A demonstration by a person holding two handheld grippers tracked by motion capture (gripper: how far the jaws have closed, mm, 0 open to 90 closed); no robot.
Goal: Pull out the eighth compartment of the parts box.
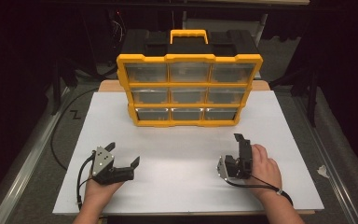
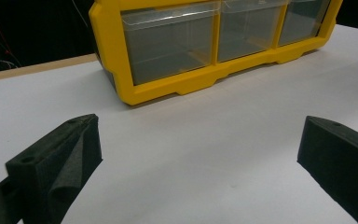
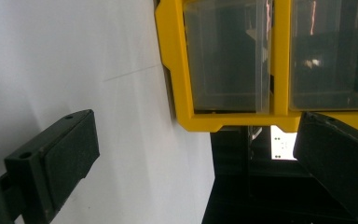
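The organizer (image 1: pixel 189 88) stands upright at the far middle of our tabletop (image 1: pixel 186 172), drawers facing us. Our left tongs (image 1: pixel 122 154) rest low at near left, palm under them, jaws wide apart, aimed at its bottom-left drawer (image 2: pixel 168 42). Our right tongs (image 1: pixel 239 140), rolled on their side, jaws apart, sit near right; both well short of it.

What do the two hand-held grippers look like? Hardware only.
Left hand-held gripper: black body, two black wedge-shaped jaws faced with dark foam, a grey three-cornered plate on top, a black cable trailing back. Right hand-held gripper: the same black build, a silvery plate at its side, a black cable past the wrist. No sleeves visible.
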